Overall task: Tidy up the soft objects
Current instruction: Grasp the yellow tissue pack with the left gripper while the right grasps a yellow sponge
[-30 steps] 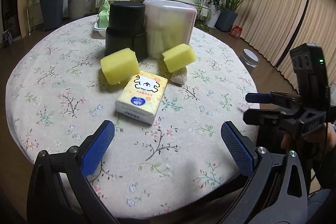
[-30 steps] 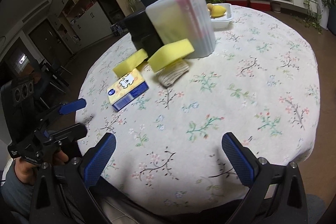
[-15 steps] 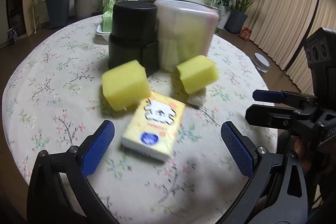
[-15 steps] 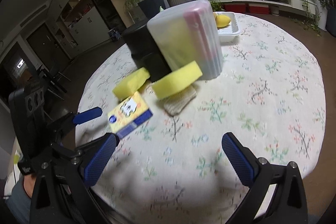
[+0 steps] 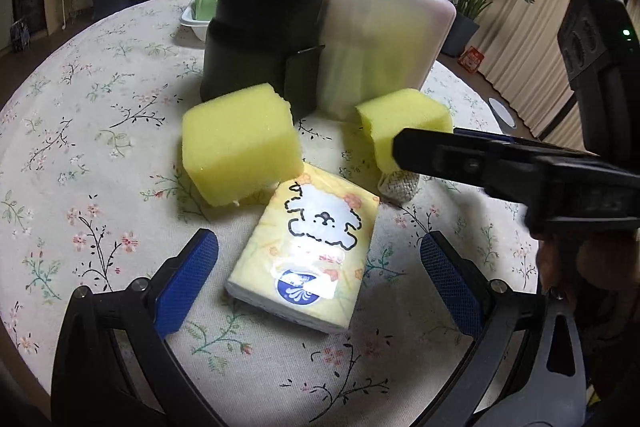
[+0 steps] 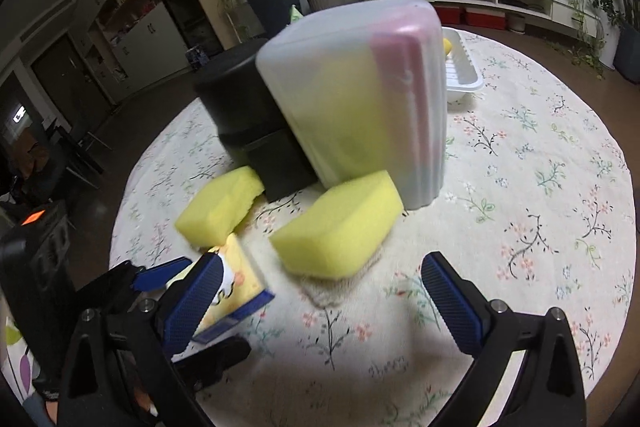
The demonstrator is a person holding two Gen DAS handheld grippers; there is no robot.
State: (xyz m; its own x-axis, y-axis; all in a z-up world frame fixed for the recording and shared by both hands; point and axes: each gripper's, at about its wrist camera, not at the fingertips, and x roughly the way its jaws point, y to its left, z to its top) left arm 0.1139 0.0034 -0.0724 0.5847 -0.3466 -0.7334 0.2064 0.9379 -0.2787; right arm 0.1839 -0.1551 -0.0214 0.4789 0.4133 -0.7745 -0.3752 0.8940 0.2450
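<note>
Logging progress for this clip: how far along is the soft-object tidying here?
Done: nothing visibly; both sponges, the tissue pack and the knitted cloth lie loose on the table. In hand: nothing; left gripper straddles the pack, open; right gripper, just narrowing slightly, nears a sponge. Left: everything.

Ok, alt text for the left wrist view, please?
The open left tool frames a yellow tissue pack with a cartoon dog on a floral tablecloth. Behind lie two yellow sponge blocks, a black canister and a translucent plastic container.
</note>
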